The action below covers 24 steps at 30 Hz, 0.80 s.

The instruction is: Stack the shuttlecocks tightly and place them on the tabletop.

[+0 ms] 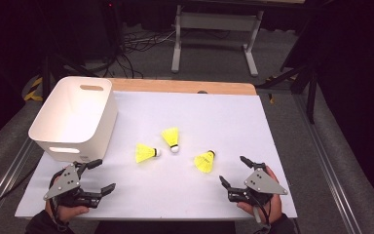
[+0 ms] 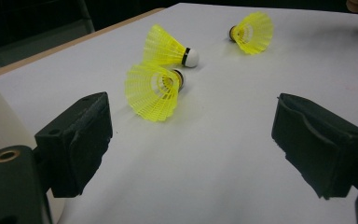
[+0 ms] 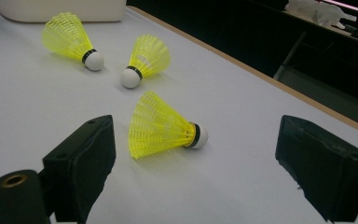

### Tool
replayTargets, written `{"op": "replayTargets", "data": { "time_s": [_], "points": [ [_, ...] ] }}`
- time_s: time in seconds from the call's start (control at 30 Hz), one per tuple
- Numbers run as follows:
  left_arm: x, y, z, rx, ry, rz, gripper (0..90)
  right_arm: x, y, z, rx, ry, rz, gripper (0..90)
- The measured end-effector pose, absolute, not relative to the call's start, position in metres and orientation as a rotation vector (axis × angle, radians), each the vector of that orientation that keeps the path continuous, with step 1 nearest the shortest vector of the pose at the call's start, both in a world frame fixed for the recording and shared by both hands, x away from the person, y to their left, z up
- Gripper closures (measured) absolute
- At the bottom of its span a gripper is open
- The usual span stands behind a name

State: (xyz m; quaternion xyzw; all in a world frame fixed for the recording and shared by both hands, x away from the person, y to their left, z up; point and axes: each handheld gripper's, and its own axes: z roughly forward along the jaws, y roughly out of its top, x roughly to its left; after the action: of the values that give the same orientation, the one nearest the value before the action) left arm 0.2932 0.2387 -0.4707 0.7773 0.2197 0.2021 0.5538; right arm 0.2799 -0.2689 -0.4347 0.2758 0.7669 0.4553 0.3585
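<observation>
Shuttlecocks (image 1: pixel 175 139) lie loose mid-desk (image 1: pixel 224 117), the bin (image 1: pixel 78 117) waiting at ten o'clock probably to collect them, while left tool (image 1: pixel 97 176) and right tool (image 1: pixel 233 171) sit wide open, empty, flanking them at the near edge.

The 3 shuttlecocks (image 1: pixel 175 139) at mid-frame look like plastic: yellow, ribbed mesh skirts, slightly translucent, with smooth white caps and a black band. The white bin (image 1: pixel 75 117) at upper left is smooth, matt plastic. A matt white sheet (image 1: pixel 224 122), paper-like and smooth, covers the desk (image 1: pixel 185 87), whose bare far edge shows light wood. The left tongs (image 1: pixel 97 178) and right tongs (image 1: pixel 233 170) are matt black plastic with slightly rough edges, topped by flat grey plates.
</observation>
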Motion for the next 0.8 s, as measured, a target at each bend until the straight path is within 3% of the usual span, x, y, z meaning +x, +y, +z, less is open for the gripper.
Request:
{"op": "replayTargets", "data": {
  "time_s": [0.27, 0.47, 0.8],
  "points": [
    [0.295, 0.237, -0.473, 1.855, 0.526, 0.464, 13.8, 0.280, -0.272, -0.434, 0.732, 1.967, 1.160, 13.2],
    [0.296, 0.233, -0.477, 1.894, 0.534, 0.447, 20.4, 0.281, -0.271, -0.433, 0.737, 1.963, 1.156, 13.7],
    [0.316, 0.193, -0.486, 2.059, 0.543, 0.441, 30.3, 0.283, -0.271, -0.434, 0.731, 1.974, 1.130, 14.9]
  ]
}}
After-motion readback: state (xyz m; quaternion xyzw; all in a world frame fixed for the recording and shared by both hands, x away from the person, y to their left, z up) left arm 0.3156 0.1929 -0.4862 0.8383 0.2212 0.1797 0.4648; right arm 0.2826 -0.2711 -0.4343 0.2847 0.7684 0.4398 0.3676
